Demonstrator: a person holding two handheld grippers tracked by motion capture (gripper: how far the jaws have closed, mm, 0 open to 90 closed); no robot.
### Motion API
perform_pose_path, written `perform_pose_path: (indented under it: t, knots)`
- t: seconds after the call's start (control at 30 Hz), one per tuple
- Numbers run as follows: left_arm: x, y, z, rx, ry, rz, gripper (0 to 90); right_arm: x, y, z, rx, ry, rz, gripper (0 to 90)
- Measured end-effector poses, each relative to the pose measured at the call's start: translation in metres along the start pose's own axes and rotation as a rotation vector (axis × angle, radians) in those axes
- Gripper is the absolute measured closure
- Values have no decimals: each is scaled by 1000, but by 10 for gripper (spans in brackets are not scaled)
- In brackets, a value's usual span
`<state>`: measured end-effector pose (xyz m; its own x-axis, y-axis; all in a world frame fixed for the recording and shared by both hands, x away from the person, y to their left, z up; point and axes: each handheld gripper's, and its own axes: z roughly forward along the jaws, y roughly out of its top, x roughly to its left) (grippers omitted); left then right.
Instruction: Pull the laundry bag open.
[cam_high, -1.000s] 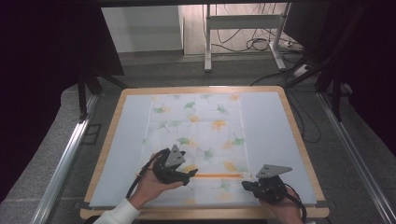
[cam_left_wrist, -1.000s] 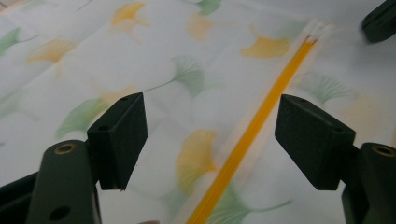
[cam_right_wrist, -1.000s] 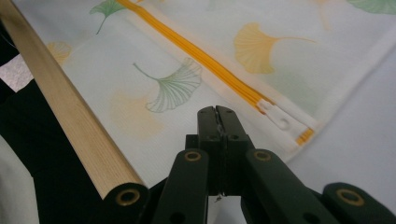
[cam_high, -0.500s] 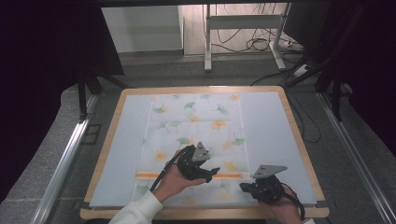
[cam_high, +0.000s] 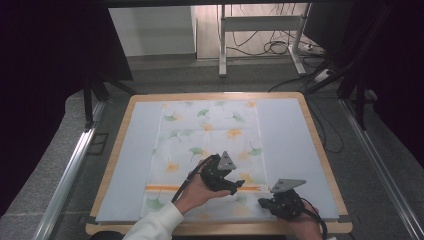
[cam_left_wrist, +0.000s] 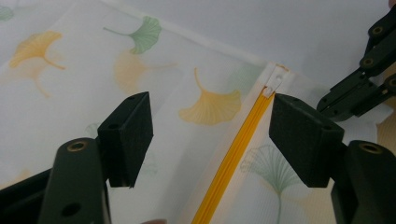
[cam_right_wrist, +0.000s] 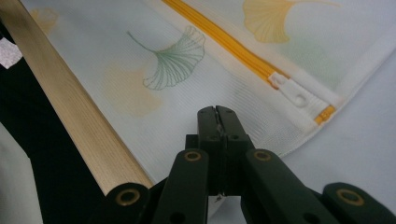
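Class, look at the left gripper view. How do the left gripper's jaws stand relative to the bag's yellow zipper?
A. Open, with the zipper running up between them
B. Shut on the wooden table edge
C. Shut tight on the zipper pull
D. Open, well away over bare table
A: the left gripper has its jaws spread apart, and the yellow zipper runs between them toward the white zipper pull.

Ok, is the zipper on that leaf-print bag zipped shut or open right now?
Shut, as far as it shows. The yellow zipper runs as one joined band to the white pull at the bag's edge, with no gap in the left tongs' view.
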<state>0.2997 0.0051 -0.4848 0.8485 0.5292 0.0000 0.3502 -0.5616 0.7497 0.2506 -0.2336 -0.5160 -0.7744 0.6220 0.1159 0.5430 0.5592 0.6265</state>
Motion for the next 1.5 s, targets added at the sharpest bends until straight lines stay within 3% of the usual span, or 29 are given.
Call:
perform_pose_path:
  t: [0.5,0.63,0.87,0.93,1.03,1.33,1.5]
  knots:
    - [-8,19,24,-10,-17,46,314,-3,-6,-3,-8,-12,31,889]
    - [-11,20,32,0,-41,49,367,-3,-7,-3,-10,-9,33,889]
    - [-17,25,46,-2,-59,62,375,-3,-8,-4,-8,-8,37,889]
    - [-18,26,49,15,-49,87,384,-3,-8,-4,-6,-5,41,889]
    - [-19,28,56,22,-54,73,390,-4,-8,-4,-5,-4,38,889]
    - [-20,28,70,61,-99,97,388,-4,-8,-4,-7,-4,33,889]
    - [-22,28,75,78,-103,106,378,-5,-8,-4,-8,2,38,889]
